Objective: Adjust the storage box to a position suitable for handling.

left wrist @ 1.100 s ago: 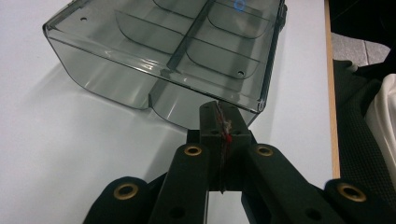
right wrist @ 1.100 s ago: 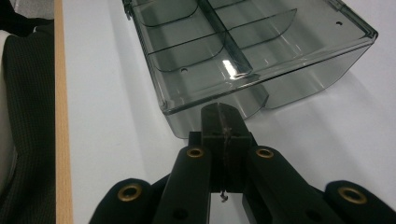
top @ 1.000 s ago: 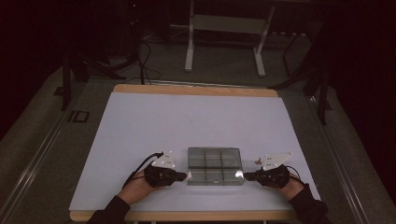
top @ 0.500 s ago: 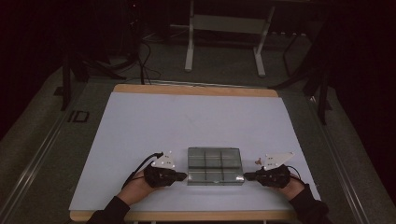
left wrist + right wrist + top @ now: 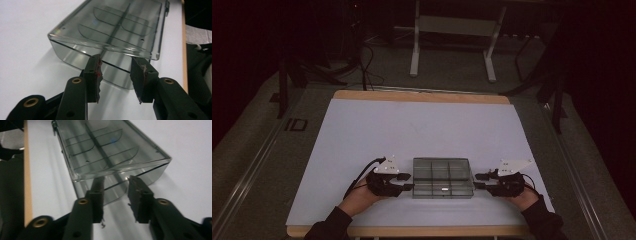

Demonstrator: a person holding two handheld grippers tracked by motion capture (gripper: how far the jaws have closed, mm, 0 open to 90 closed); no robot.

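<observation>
A: What has changed at the clear divided box [image 5: 443, 177]?

B: The jaws of both claws have just been opening. The left claw [image 5: 408, 181] is seen at the box's left end and the right claw [image 5: 479, 181] at its right end, each with its jaws parted part of the way.

A: Is anything held between them?

B: Nothing is gripped. In the left gripper view the pads [image 5: 94, 75] are set apart in front of the box's end wall [image 5: 105, 67], with a gap left between them; whether the tips are touching the wall cannot be told. The same is seen in the right gripper view, where the end wall [image 5: 117, 187] lies just past the open tips.

A: And where is the box placed?

B: It is resting flat on the white worktop [image 5: 422, 130], near the person's edge, lid closed, between the two claws. Compared with the pictures from a moment ago, it has not been shifted.

A: What is meant by that for the work?

B: It is judged that a two-sided hold on the box has been let go, or that a new grip is being prepared. The box is left standing free, so a fresh closing of the jaws would be needed before it could be lifted or opened.
</observation>
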